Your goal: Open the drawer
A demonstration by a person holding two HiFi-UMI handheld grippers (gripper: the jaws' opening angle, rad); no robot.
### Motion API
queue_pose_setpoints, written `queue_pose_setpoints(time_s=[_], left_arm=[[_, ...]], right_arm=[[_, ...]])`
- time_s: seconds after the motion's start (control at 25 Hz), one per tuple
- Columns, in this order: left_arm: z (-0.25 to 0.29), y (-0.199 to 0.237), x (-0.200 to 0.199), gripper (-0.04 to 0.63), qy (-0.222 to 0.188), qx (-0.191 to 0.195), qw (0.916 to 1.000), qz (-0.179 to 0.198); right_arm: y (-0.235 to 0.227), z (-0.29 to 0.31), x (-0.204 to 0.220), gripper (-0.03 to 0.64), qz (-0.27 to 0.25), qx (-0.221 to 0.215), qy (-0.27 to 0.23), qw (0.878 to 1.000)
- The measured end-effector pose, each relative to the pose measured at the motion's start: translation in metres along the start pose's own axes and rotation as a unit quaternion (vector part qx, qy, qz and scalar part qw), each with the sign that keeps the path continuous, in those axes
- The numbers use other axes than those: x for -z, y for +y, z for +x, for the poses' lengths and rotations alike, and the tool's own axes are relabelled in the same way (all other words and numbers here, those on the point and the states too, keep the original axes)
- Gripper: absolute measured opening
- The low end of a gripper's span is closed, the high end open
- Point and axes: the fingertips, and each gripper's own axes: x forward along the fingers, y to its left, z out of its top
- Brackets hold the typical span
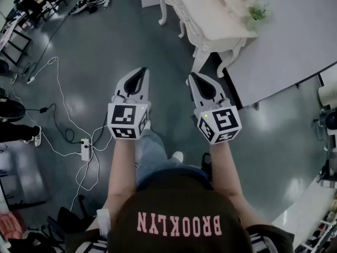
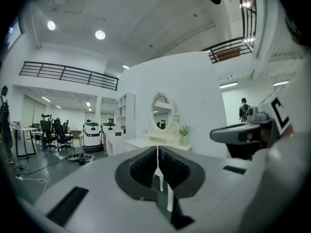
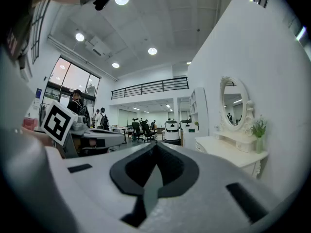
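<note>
- Nearest the head camera was the person's dark cap [image 1: 179, 223], with both forearms held out level in front of it.
- Left gripper [image 1: 141, 70]: jaws pressed together, nothing between them. The left gripper view confirmed this [image 2: 157, 150].
- Right gripper [image 1: 191, 76]: jaws likewise closed and empty, as its own view showed [image 3: 154, 147].
- Task item: the drawer itself could not be made out in any view. It presumably sat in the front apron of the white carved desk [image 1: 202, 15], ahead and to the right, well apart from both grippers.
- Handling, as judged: a rigid wooden drawer, likely light, sliding straight out. It should be taken by a knob or pull on its front, though none was visible. A jaw would have to be opened first.
- On the desk: an oval mirror [image 2: 160, 111] and a small potted plant [image 1: 258, 10], both liable to be shaken by a sharp tug.
- Surroundings: white partition wall [image 1: 295, 41] behind the desk, with loose cables [image 1: 63, 115] and a power strip [image 1: 85, 151] on the floor to the left, off the direct line.
</note>
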Motion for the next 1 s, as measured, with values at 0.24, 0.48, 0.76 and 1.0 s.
queue_pose_setpoints(time_s=[0.24,0.48,0.76,1.0], left_arm=[[0.029,0.016,-0.01,0.008,-0.007,0.007,0.9999,0.005],[0.063,0.06,-0.011,0.008,-0.006,0.014,0.9999,0.009],[0.119,0.129,-0.015,0.009,-0.009,0.027,0.9995,0.014],[0.166,0.19,-0.014,0.008,-0.002,0.042,0.999,0.017]], right_arm=[[-0.014,0.027,-0.006,-0.005,-0.006,0.005,0.005,1.0],[-0.018,0.08,-0.006,-0.005,0.001,0.013,0.005,1.0],[-0.027,0.165,-0.008,-0.005,0.007,0.024,0.01,1.0],[-0.04,0.242,-0.006,-0.005,0.015,0.056,0.015,0.998]])
